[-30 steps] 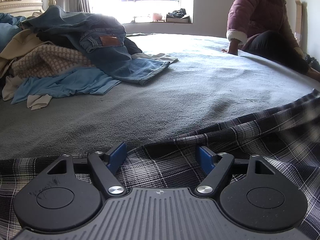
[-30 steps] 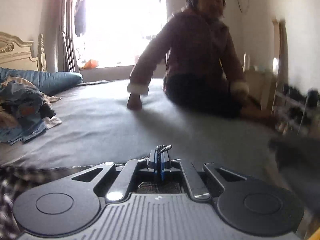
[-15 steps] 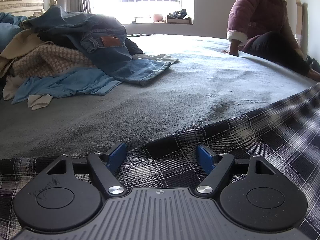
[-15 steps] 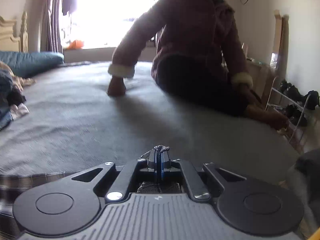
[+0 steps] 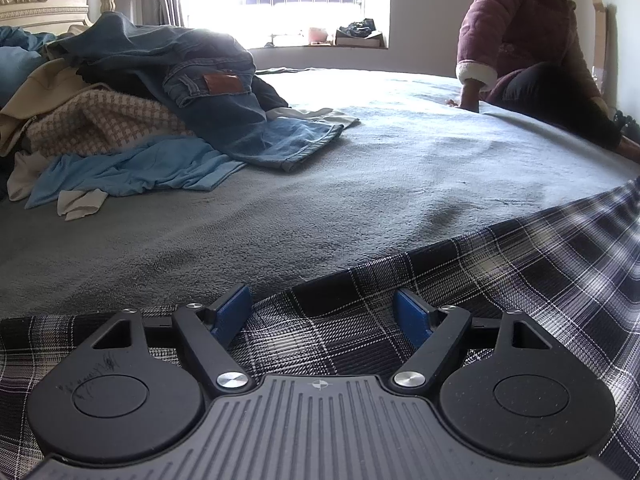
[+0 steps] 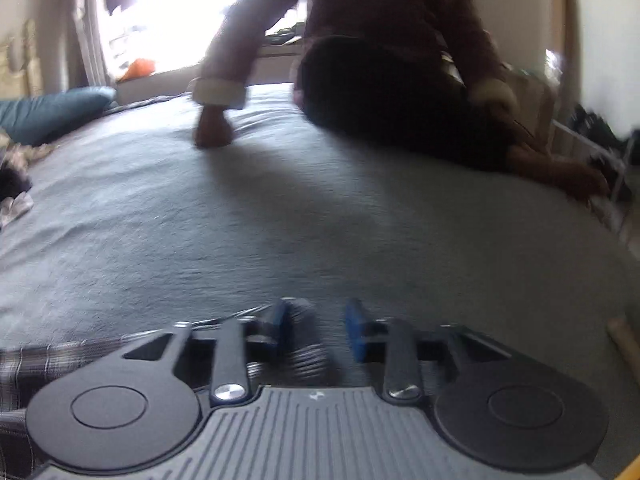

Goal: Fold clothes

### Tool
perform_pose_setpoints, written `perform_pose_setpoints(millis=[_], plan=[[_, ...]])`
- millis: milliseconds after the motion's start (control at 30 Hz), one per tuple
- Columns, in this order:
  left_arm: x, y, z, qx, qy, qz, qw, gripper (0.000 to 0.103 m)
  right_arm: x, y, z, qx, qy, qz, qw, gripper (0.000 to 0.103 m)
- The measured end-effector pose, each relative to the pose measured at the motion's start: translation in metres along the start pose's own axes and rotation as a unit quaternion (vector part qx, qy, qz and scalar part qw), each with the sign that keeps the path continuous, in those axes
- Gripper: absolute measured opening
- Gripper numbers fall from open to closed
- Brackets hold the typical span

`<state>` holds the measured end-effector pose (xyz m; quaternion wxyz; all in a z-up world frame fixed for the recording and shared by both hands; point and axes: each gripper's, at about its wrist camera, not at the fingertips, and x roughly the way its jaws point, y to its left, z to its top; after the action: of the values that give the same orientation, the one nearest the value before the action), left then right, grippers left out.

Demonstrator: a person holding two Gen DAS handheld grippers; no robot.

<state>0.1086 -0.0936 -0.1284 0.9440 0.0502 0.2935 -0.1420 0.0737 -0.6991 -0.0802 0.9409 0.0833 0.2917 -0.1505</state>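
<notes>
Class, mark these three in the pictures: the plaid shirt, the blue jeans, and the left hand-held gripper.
plaid shirt (image 5: pixel 500 276): left wrist view, spread cloth.
blue jeans (image 5: pixel 248 120): left wrist view, leg panel.
left hand-held gripper (image 5: pixel 322 310): left wrist view, midway between its blue fingertips.

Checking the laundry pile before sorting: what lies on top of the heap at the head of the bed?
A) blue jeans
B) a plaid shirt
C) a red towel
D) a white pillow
A: the blue jeans, brown waistband patch showing, drape over the heap.
</notes>
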Motion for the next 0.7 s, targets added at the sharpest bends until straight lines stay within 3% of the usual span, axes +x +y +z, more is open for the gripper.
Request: perform_pose_setpoints(millis=[67,133,267,367,400,500,600,700], plan=[[0.0,-0.001,0.0,0.0,0.0,0.001,1.0,0.08,-0.01,-0.014,0.003,0.028,-0.015,-0.018,0.999,0.041],[0.0,-0.001,0.0,0.001,0.0,0.001,1.0,0.08,-0.031,-0.022,0.007,0.049,-0.043,-0.01,0.998,0.04],[0.001,-0.001,0.0,0.002,0.0,0.003,1.0,0.08,-0.058,0.004,0.002,-0.004,-0.029,0.108,0.994,0.04],[0.001,-0.001,0.0,0.002,0.001,0.004,1.0,0.081,-0.037,0.038,-0.013,-0.079,0.05,0.174,0.98,0.039],[0.001,-0.001,0.0,0.001,0.001,0.003,1.0,0.081,-0.025,0.041,-0.016,-0.078,0.071,0.167,0.98,0.039],[0.001,0.0,0.0,-0.001,0.002,0.003,1.0,0.081,-0.014,0.01,-0.007,-0.005,0.058,0.088,0.994,0.038],[0.001,0.0,0.0,-0.002,0.002,0.002,1.0,0.081,-0.02,-0.025,0.0,0.053,0.039,0.01,0.998,0.038],[0.001,0.001,0.0,-0.003,0.003,0.001,1.0,0.081,-0.076,-0.06,-0.005,0.084,0.02,0.022,0.996,0.04]])
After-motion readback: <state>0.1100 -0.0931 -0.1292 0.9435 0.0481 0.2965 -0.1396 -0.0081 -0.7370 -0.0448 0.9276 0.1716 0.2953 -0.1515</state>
